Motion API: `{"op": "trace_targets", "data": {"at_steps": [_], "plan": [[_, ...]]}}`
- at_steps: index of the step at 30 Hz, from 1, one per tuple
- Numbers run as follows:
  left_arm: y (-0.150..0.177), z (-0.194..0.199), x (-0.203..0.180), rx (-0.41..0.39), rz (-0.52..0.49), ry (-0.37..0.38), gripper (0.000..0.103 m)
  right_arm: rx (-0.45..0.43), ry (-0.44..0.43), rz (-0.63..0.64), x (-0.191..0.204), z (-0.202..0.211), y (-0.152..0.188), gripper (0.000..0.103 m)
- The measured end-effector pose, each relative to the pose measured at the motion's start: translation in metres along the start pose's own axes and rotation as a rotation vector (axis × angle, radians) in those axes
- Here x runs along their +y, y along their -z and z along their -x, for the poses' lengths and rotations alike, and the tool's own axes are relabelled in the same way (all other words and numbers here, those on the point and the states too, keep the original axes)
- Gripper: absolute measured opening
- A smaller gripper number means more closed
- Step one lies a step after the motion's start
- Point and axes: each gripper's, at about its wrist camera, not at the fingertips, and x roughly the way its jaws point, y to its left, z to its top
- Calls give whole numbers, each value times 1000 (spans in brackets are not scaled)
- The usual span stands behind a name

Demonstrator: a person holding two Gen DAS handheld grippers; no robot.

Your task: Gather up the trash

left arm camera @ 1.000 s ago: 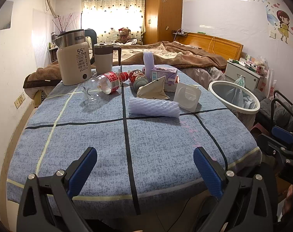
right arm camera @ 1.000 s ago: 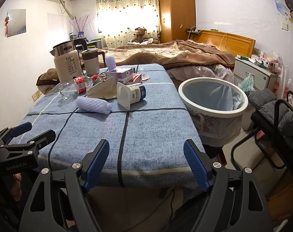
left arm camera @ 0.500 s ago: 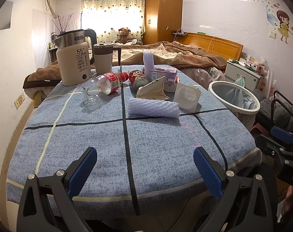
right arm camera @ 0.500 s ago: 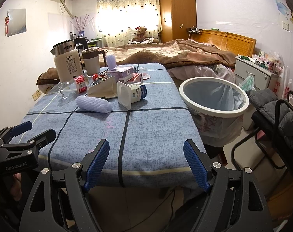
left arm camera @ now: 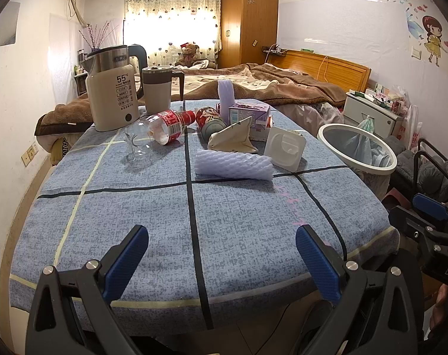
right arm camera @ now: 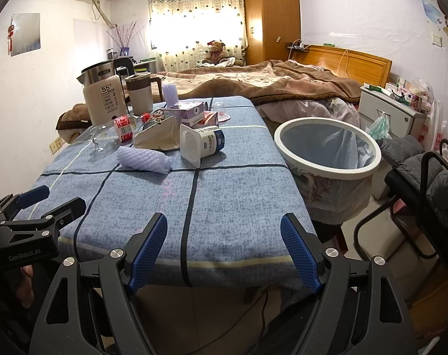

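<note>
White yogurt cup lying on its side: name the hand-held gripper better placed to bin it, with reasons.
Right. The white yogurt cup lies on the table's bin side, and the white-rimmed trash bin stands beside the right hand-held gripper. The left hand-held gripper sits farther from both. Both are open and empty.

Mottled blue tablecloth (left arm camera: 224, 213) with black and cream lines; lavender foam net (left arm camera: 234, 165); white-rimmed bin (right arm camera: 327, 148).

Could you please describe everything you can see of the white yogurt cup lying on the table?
The yogurt cup is white, thin-looking plastic with a blue printed label round its body. It lies tipped on its side on the blue tablecloth, its open square rim facing the near left; it appears empty. It sits apart from the foam net sleeve, and the crumpled paper bag appears to touch it.
</note>
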Motion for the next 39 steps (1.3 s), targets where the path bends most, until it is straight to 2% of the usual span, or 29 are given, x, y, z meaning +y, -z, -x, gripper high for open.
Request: {"op": "trace_targets", "data": {"at_steps": [29, 39], "plan": [[1, -1, -3, 5, 0, 5, 101, 7, -3, 3, 1, -2, 1, 79], [-2, -18, 0, 25, -20, 31, 101, 28, -28, 1, -1, -19, -7, 79]]}}
